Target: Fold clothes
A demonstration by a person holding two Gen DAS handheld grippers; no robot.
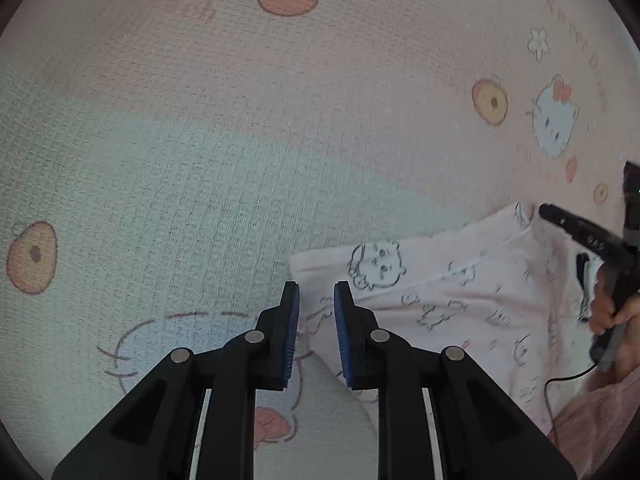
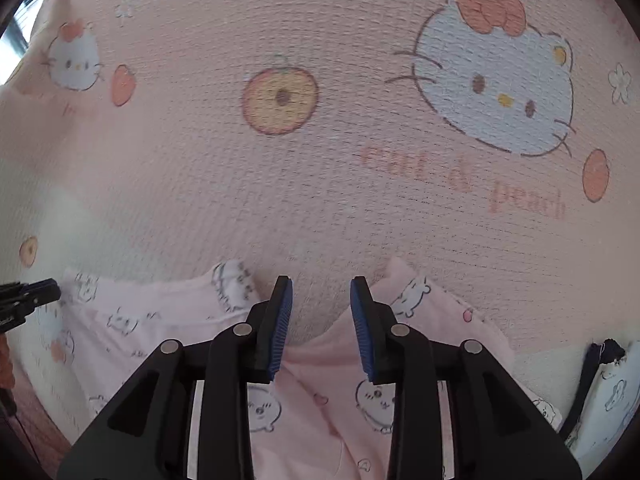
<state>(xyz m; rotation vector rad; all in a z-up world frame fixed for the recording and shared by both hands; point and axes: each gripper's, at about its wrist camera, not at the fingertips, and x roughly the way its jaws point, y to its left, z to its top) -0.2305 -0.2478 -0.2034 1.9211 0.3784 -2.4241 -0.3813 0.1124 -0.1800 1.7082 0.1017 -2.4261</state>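
Note:
A pale pink garment (image 1: 452, 304) printed with small cartoon animals lies on a cartoon-print mat. In the left wrist view my left gripper (image 1: 316, 312) hovers open over the garment's left corner, nothing between its blue pads. The right gripper (image 1: 560, 220) shows at the far right, a hand around its handle. In the right wrist view my right gripper (image 2: 321, 312) stands open above the pink garment (image 2: 312, 364), at a notch between two raised fabric corners. The left gripper's tip (image 2: 36, 292) pokes in at the left edge.
The pink and pale green mat (image 1: 248, 128) with cat faces and peaches spreads beyond the garment in both views. A white garment with dark blue trim (image 2: 608, 392) lies at the right. A black cable (image 1: 560, 384) trails near the hand.

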